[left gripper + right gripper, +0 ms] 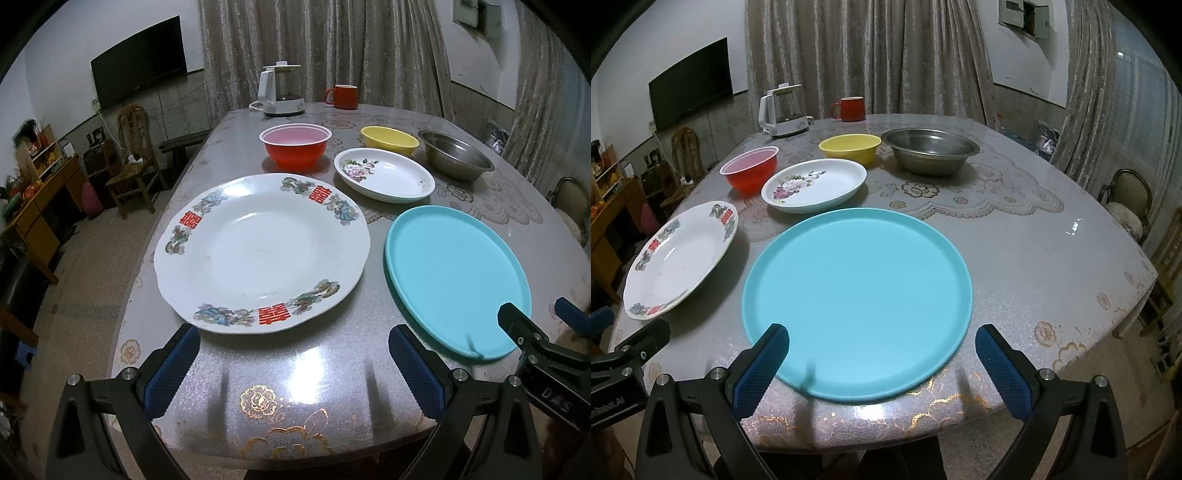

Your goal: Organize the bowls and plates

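Six dishes sit apart on a glass-topped floral counter (1015, 258), both grippers spread wide and empty.

Left gripper (291, 363) faces a large white plate with red characters (262, 251); right gripper (882, 363) faces a round turquoise plate (858, 299). Behind: white oval floral dish (816, 184), red plastic bowl (751, 170), yellow bowl (851, 147), steel bowl (929, 151).

Matt teal plate (857, 295), glossy ceramic white plate (258, 251), dull steel bowl (929, 151).
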`<state>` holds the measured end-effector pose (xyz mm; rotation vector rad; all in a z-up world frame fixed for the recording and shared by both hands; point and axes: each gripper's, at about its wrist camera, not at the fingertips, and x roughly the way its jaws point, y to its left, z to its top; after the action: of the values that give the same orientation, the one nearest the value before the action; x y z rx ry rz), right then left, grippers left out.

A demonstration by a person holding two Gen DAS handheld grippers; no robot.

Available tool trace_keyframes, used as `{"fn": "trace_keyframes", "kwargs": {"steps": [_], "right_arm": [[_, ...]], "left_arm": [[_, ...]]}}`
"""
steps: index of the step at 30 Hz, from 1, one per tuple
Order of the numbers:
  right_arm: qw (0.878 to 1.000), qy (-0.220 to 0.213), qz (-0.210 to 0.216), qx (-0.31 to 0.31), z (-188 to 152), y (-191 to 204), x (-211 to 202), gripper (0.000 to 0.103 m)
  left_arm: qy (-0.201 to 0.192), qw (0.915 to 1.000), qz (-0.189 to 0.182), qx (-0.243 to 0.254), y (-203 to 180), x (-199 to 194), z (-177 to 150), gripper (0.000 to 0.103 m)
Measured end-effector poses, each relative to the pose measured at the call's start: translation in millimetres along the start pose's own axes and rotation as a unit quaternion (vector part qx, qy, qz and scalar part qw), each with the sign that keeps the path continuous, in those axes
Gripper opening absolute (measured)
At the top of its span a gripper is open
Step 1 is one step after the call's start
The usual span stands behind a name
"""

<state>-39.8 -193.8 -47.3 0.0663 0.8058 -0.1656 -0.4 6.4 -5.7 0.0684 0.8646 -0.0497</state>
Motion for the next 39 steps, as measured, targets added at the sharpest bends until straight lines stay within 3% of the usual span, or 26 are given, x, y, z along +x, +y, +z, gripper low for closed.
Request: {"fn": "trace_keyframes", "kwargs": {"steps": [30,39], "right_arm": [[1.000,0.018,-0.004,0.007,-0.6,-3.7,8.0,0.103],[1.000,0.025,-0.011,0.000,3.2,-2.5,12.8,0.103]], "left_arm": [[0.002,1.0000,-0.005,0.001,0.9,3.0,-0.4,0.103],[0.010,0.9985,-0.051,-0.019,12.8,8.4,3.6,0.103]]}}
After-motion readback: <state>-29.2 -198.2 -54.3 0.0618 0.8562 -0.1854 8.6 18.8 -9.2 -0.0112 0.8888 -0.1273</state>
